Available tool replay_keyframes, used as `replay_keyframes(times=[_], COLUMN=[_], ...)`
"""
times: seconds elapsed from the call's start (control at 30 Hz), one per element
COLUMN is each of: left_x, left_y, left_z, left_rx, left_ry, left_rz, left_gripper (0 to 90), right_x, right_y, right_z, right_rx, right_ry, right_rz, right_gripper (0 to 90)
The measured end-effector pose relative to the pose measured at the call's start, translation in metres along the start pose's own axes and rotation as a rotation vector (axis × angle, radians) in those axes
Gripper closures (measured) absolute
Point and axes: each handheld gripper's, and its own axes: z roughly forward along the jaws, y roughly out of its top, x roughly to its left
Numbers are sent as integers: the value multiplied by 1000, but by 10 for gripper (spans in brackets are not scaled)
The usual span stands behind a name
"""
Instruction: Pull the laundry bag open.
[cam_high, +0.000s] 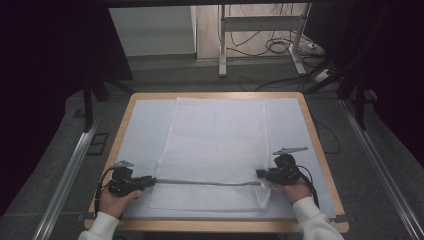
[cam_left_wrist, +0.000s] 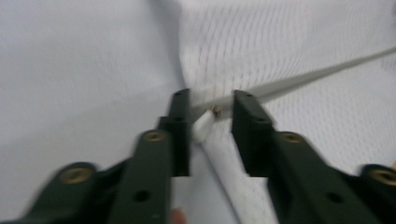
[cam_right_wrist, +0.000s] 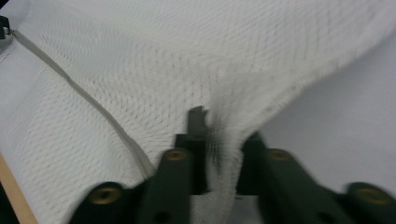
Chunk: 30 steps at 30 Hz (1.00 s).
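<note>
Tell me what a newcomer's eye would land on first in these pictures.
First, the white mesh bag spread flat over the middle of the table, with its grey zipper running as a straight line across the near end. Next, the left gripper at the zipper's left end, its jaws around the zipper pull, and the right gripper pinching bunched mesh at the bag's right edge.

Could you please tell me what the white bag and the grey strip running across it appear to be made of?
The white bag looks like soft, matte mesh fabric: an open net weave shows and it bunches where the right tool pinches it. The grey strip looks like a zipper's woven tape, smooth and flat, with a small metal-looking pull between the left tool's jaws; this is less certain.
</note>
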Motion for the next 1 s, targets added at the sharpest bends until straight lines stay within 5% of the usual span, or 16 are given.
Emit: replay_keyframes(times=[0.1,0.27,0.3,0.43,0.6,1.0], left_x=[-7,-17,-19,-23,-22,-20], left_y=[8,18,22,36,44,42], left_z=[-9,-14,-14,-13,-5,-13], left_rx=[-86,-125,-124,-143,-144,-159], left_ry=[7,38,43,54,51,45], left_rz=[20,63,81,132,161,144], left_gripper=[510,396,389,365,350,333], right_x=[0,-1,0,-2,-15,-24], right_y=[2,3,4,4,1,-2], right_z=[-7,-15,-21,-31,-40,-43], right_rx=[-40,-82,-88,-130,-167,-203], right_ry=[-38,-78,-81,-91,-108,-139], right_rz=[4,-3,-37,-86,-82,-59], right_gripper=[476,355,323,285,268,268])
